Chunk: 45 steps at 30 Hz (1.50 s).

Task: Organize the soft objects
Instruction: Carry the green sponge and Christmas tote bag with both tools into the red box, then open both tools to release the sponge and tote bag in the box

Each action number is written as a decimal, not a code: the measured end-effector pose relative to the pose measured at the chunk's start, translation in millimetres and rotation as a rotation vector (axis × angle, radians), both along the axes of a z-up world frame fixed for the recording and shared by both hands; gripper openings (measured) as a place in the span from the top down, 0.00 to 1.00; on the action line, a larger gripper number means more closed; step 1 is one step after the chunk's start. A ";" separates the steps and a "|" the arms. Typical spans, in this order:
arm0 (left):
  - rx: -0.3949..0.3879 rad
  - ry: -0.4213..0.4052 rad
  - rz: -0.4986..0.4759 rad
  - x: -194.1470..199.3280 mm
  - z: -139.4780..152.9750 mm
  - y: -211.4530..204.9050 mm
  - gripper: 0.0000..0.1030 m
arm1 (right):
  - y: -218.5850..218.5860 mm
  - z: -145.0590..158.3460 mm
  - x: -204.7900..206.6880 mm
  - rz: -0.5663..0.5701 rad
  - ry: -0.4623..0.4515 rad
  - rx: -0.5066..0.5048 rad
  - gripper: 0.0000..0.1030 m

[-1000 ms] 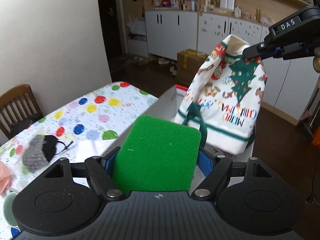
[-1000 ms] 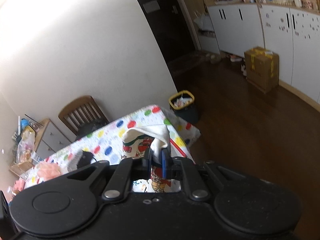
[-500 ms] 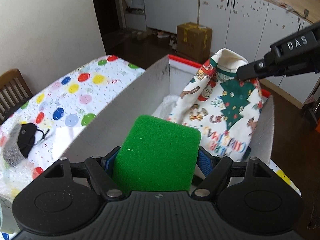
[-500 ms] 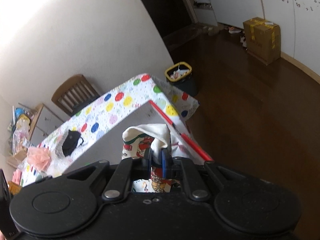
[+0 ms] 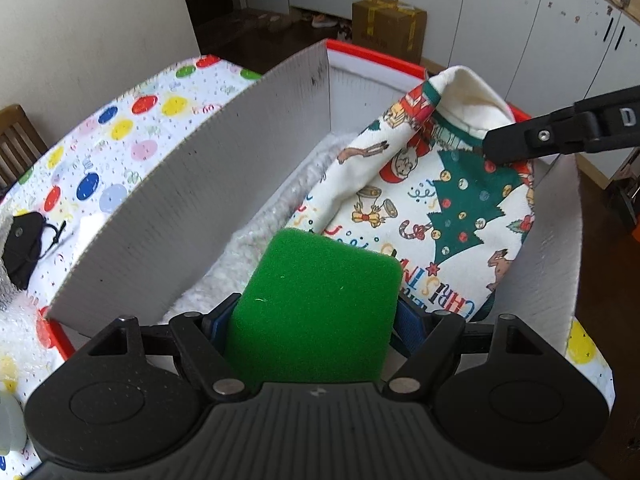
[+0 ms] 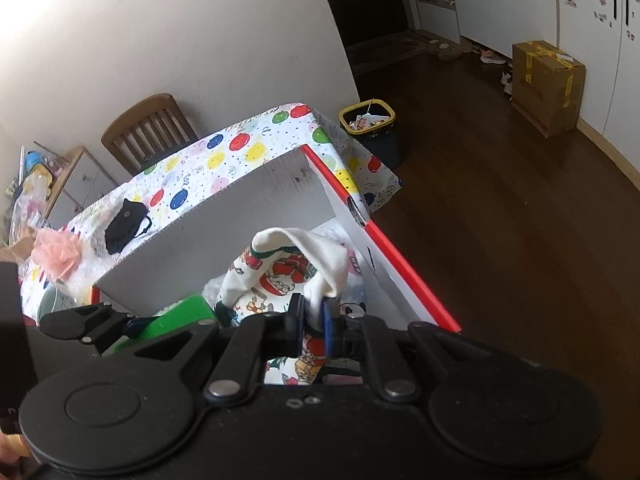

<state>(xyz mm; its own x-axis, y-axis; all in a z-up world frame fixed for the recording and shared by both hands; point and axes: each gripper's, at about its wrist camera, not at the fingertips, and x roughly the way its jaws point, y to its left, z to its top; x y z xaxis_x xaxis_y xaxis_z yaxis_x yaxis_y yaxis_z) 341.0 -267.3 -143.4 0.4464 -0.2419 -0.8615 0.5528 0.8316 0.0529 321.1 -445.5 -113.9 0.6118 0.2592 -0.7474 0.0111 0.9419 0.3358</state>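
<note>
- The left gripper (image 5: 316,320) is clamped on a thick green sponge (image 5: 316,308) with a coarse, fibrous face and rounded corners, held above the box's near end.
- The right gripper (image 6: 313,316) pinches the cream hem of a Christmas-print cloth (image 5: 432,200), which hangs limp into the box.
- The box (image 5: 192,200) has ribbed white corrugated walls, red edging and a fluffy white lining (image 5: 256,240).
- It stands on the desk (image 5: 132,128), covered in a polka-dot cloth.

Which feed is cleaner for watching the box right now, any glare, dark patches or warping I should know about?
Left wrist: evenly lit and sharp; the box wall bows from fisheye, and the green sponge blocks the near floor of the box. Right wrist: bright glare on the upper-left wall, dark floor at right, and the Christmas cloth sits in shade.
</note>
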 end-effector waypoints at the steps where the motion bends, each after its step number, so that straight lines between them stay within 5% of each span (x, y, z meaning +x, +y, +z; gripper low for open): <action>1: 0.006 0.004 0.002 0.7 -1.4 -1.6 0.24 | -0.6 0.3 1.0 0.004 0.002 -0.004 0.91; 9: 0.057 0.096 0.039 14.0 -13.0 -6.5 0.25 | -5.4 0.3 0.4 0.019 0.025 -0.015 0.90; 17: 0.026 0.155 0.093 24.0 -15.0 2.4 0.24 | -11.0 -0.8 -3.8 0.047 0.044 -0.025 0.85; 27: -0.049 0.100 0.120 15.1 0.7 10.6 0.24 | -15.2 2.2 -7.4 0.074 0.058 -0.007 0.75; 34: -0.128 0.037 0.118 2.0 18.9 16.6 0.24 | -13.8 8.4 -12.9 0.082 0.037 -0.011 0.47; 45: -0.216 -0.058 0.123 -25.5 56.6 35.6 0.20 | 5.8 35.6 -25.6 0.169 -0.032 -0.028 0.32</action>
